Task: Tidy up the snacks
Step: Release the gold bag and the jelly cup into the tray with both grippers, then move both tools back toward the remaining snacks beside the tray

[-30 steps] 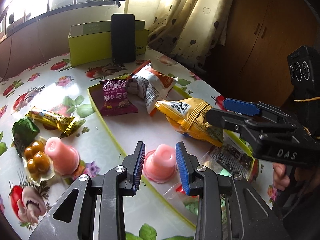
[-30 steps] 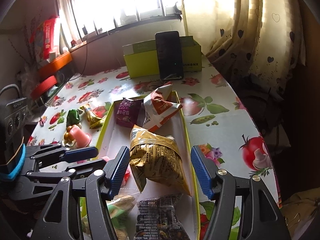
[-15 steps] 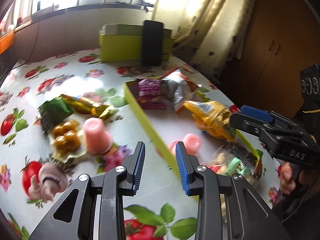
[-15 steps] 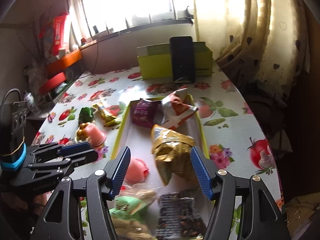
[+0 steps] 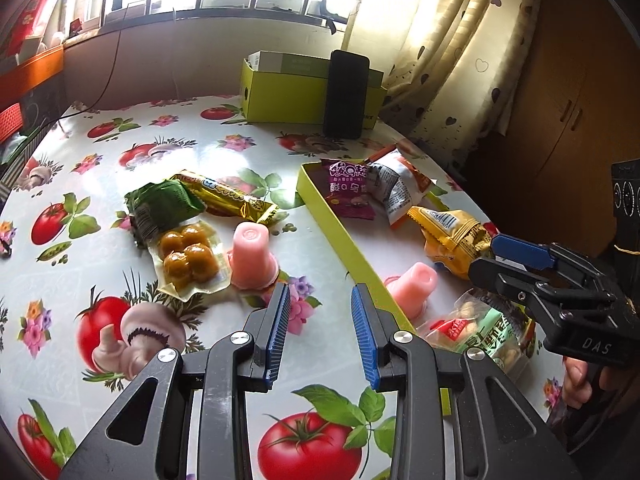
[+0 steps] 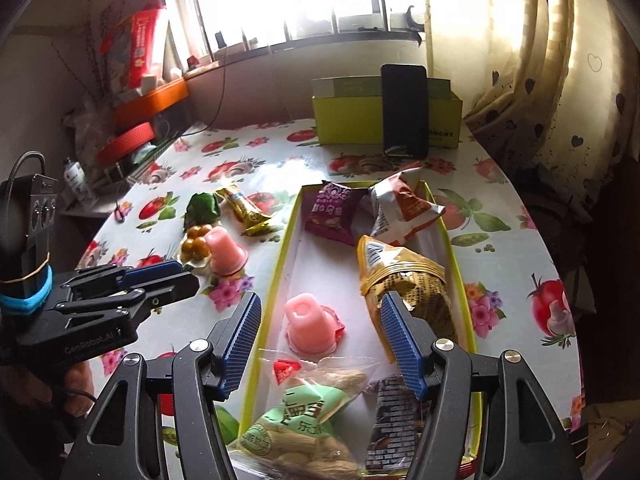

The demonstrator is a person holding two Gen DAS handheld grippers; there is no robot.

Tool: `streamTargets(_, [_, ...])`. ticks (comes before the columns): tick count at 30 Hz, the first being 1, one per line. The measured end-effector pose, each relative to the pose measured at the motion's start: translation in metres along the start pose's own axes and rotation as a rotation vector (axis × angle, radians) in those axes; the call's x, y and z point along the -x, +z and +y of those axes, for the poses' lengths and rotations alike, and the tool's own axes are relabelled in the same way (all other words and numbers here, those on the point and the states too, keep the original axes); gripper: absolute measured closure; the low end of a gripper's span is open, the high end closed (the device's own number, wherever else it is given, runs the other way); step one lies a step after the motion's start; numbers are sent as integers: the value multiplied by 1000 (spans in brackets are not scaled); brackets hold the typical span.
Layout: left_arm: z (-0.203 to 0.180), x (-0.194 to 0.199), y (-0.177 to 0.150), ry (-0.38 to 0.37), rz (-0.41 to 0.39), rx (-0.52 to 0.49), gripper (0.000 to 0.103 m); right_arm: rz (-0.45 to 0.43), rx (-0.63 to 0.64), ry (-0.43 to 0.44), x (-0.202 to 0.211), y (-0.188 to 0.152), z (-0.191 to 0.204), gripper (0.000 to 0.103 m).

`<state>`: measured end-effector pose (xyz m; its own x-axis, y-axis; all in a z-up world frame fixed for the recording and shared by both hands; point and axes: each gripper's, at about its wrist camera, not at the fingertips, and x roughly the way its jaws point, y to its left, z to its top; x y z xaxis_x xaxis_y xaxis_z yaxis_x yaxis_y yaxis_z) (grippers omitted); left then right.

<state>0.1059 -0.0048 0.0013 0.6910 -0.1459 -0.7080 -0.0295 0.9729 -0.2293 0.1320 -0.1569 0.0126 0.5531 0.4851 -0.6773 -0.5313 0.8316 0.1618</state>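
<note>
Since a second ago, the left gripper (image 5: 320, 332) has drawn back off the pink jelly cup (image 5: 412, 290) it hovered over in the tray (image 5: 352, 248) and now hangs over the tablecloth (image 5: 80, 184) just outside the tray's left wall. Its jaws stand at their narrowest, nothing between them. Just beyond its tips a second jelly cup (image 5: 252, 258) stands on the cloth, touching a clear pack of brown balls (image 5: 188, 258), with a green packet (image 5: 160, 204) and a gold wrapper (image 5: 228, 200) behind.

From its own camera, the right gripper (image 6: 322, 338) holds its jaws wide and empty above the near part of the tray, framing the tray's jelly cup. A yellow bag (image 6: 404, 284) lies by its right finger, a purple packet (image 6: 334, 212) and a white-and-red bag (image 6: 402, 208) at the far end, a peanut bag (image 6: 304, 420) and a dark packet (image 6: 394, 420) nearest. A phone (image 6: 404, 110) leans on a green box (image 6: 348, 120).
</note>
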Motion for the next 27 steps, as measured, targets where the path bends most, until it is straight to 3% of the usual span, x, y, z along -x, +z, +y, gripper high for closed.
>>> streamTargets(27, [21, 8, -5, 32, -8, 38, 70, 20, 39, 48, -6, 0, 24, 43])
